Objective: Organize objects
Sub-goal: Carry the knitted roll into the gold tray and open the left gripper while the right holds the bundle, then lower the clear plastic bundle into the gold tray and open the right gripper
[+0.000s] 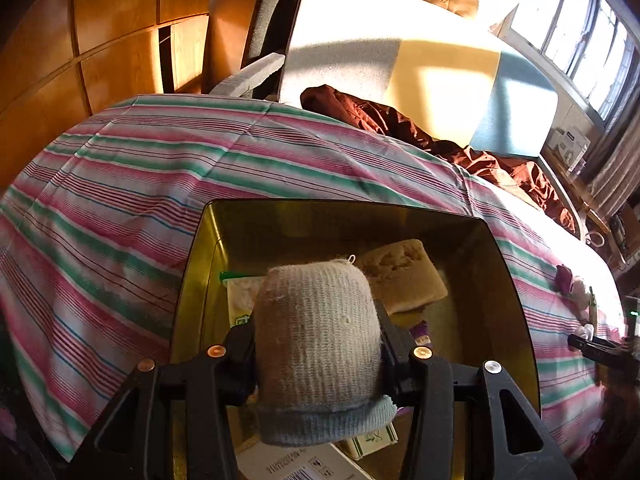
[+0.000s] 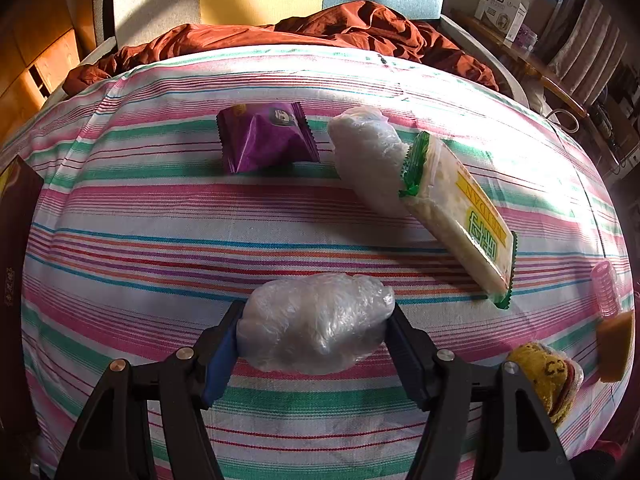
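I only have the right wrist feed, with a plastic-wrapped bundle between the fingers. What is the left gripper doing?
Observer: The left gripper is shut on a rolled knit sock, held above a gold tin.
Operator: Anything in the tin already?
Observer: Yes, a tan sponge-like block lies inside, among a few packets.
Operator: What sits beyond the tin?
Observer: Bare striped cloth, then a crumpled rust-brown fabric.

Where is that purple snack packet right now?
In the right wrist view, the purple packet lies on the striped cloth, upper middle, just left of a plastic-wrapped bundle.
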